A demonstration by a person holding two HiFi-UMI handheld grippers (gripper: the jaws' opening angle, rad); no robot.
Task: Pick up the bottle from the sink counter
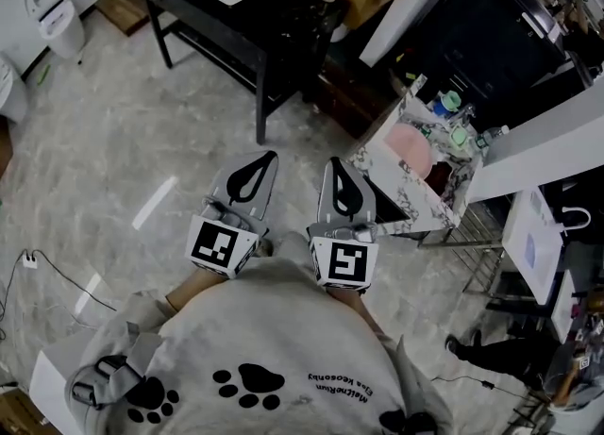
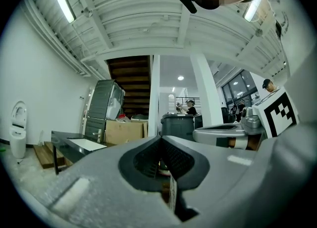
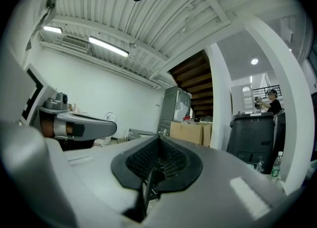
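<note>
The person's grey sweatshirt point(image 1: 283, 348) is showing black paw prints and a line of small black lettering, upside down here and too fine to read. The marble-patterned sink counter point(image 1: 379, 161), with its pink basin, is standing ahead to the right. Both hands are holding their grippers level, side by side, pointing forward above the floor. The left gripper point(image 1: 269, 156) is pressing its jaws together with nothing between them; the right gripper point(image 1: 337, 165) is doing the same. The green-capped bottle point(image 1: 452, 101) is standing on the counter's far side, well apart from both grippers.
</note>
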